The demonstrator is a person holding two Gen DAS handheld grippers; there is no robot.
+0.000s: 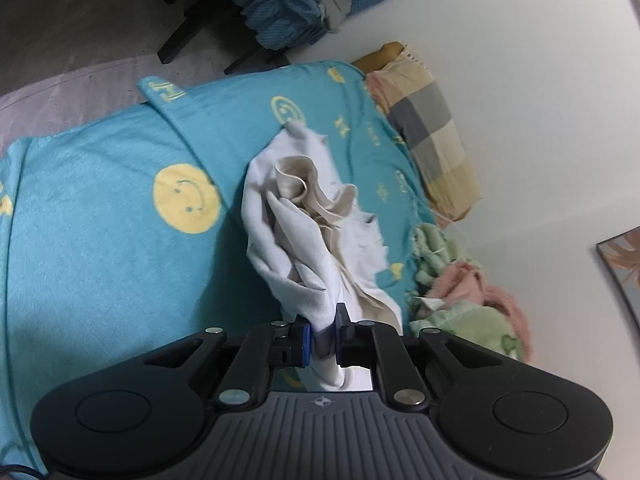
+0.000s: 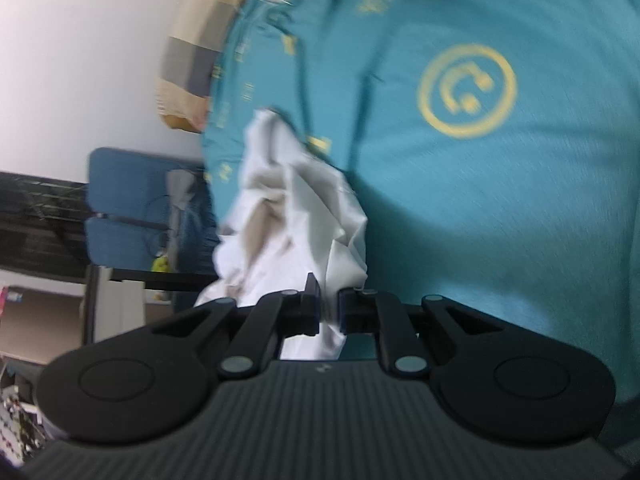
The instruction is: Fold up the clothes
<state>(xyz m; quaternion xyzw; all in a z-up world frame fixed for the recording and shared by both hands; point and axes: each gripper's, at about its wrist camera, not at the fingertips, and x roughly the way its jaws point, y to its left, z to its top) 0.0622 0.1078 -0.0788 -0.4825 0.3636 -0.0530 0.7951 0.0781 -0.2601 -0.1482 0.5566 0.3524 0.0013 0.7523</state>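
Gripping a crumpled white and beige cotton garment, the left gripper is pinching a twisted fold between its closed black jaws. The right gripper is clamping another bunch of the same garment. The cloth is lying rumpled on a teal bedsheet printed with yellow smiley faces, near a checked pillow.

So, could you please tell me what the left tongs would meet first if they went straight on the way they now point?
The left tongs, shut on the white garment, would likely push into its own bunched folds first, then the teal bedspread beneath; depth is unclear.
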